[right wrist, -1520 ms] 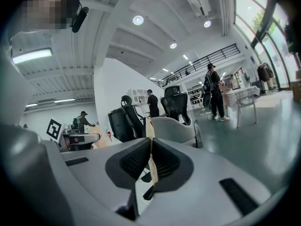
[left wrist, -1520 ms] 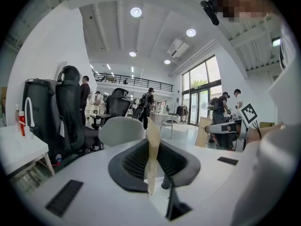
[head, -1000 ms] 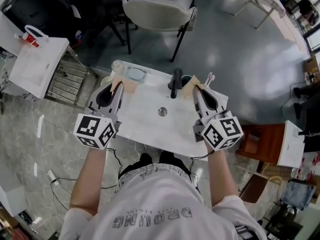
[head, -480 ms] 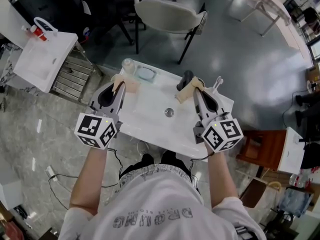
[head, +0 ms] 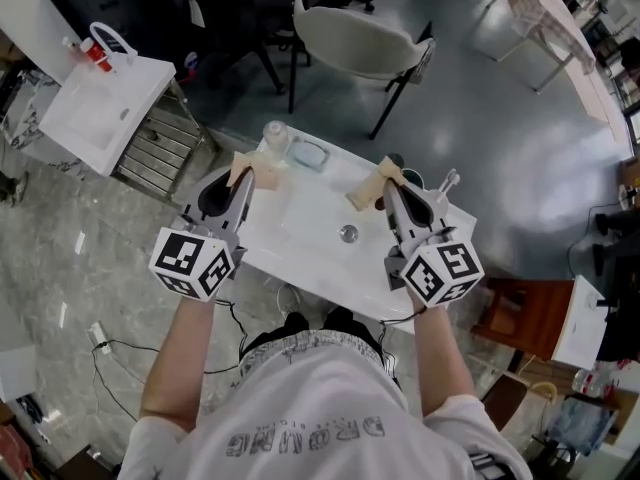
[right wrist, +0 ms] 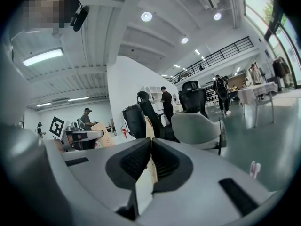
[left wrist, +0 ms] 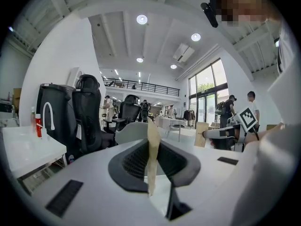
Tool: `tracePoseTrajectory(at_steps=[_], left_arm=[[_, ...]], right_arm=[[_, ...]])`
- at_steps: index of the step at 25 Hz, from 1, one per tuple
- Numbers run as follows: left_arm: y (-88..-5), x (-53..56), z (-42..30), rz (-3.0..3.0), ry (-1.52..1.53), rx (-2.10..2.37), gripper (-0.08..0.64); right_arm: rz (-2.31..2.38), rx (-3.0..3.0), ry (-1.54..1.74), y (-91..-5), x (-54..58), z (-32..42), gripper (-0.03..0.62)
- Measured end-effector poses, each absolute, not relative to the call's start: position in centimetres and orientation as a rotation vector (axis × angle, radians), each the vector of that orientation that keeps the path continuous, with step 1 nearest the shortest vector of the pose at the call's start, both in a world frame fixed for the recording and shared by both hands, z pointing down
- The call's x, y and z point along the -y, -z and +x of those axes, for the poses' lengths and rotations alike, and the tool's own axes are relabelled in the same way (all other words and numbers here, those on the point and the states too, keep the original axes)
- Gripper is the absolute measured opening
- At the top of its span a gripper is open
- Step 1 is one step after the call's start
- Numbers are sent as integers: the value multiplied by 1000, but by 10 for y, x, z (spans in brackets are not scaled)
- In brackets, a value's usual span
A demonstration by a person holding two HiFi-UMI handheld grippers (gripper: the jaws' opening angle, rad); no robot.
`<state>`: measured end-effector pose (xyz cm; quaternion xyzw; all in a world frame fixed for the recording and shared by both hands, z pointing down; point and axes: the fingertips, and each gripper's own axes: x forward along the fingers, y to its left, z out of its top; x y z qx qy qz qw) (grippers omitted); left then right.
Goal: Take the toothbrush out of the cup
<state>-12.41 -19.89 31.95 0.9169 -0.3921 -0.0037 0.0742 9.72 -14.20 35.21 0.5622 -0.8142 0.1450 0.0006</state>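
Toothbrush point(head: 448, 179) and cup point(head: 414, 179) sit at the far right corner of the white desk point(head: 300, 230). The brush stands in the cup with its pale head poking up and leaning right. Its lower part is partly hidden behind the right tool point(head: 375, 183).

That tool is held over the desk close to the cup, on the cup's left. Its jaws are pressed together with nothing between them, and in the right gripper view the tan pads meet in one thin line. The same view catches the brush head low at its right edge, well off to the side of the jaws.

The left tool point(head: 250, 171) is held over the left part of the desk, well apart from the cup and roughly level with the right one. Its jaws are likewise drawn together and hold nothing.

Between the two tools lies the desk's round drain point(head: 348, 233). At the far left corner stands a clear bottle point(head: 275, 134), with a pale blue soap dish point(head: 308, 155) just beside it. Beyond the desk a grey chair point(head: 360, 40) stands on the floor.
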Motion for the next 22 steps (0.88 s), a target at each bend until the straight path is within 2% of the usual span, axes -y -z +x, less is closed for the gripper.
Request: tracePoseTrajectory(at_steps=[22], left_arm=[[-318,193,-138,2726,25,1222,63]], right_arm=[[1650,2620,-436,-348,153,78,12]])
